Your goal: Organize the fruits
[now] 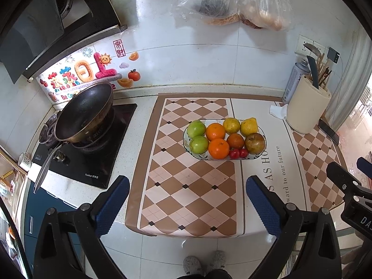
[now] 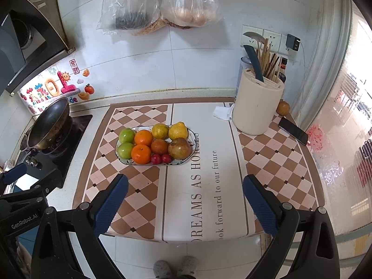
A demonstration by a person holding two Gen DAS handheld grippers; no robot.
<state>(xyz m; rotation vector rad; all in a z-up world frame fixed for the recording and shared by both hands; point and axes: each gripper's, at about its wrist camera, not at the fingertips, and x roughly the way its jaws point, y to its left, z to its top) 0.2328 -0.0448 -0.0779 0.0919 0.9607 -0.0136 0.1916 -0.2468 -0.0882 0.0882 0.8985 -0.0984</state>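
Observation:
An oval white plate (image 1: 186,147) (image 2: 190,157) sits on the checkered counter mat and holds grouped fruit: two green apples (image 1: 196,129) (image 2: 126,135), two oranges (image 1: 218,148) (image 2: 141,154), yellow citrus (image 1: 248,126) (image 2: 177,131), a brownish apple (image 1: 255,143) (image 2: 179,148), a dark red fruit (image 1: 235,141) (image 2: 159,146) and small red cherry tomatoes (image 1: 239,153) (image 2: 161,158). My left gripper (image 1: 187,183) is open and empty, held back over the counter's front edge. My right gripper (image 2: 184,182) is open and empty, also near the front edge. A lone brown-orange fruit (image 2: 283,108) lies behind the utensil holder.
A wok (image 1: 84,112) sits on the gas stove at the left. A cream utensil holder (image 1: 307,110) (image 2: 257,107) with a knife and chopsticks stands at the back right, with a phone (image 2: 293,131) and crumpled tissue (image 2: 222,113) beside it. Plastic bags (image 2: 160,2) hang on the wall.

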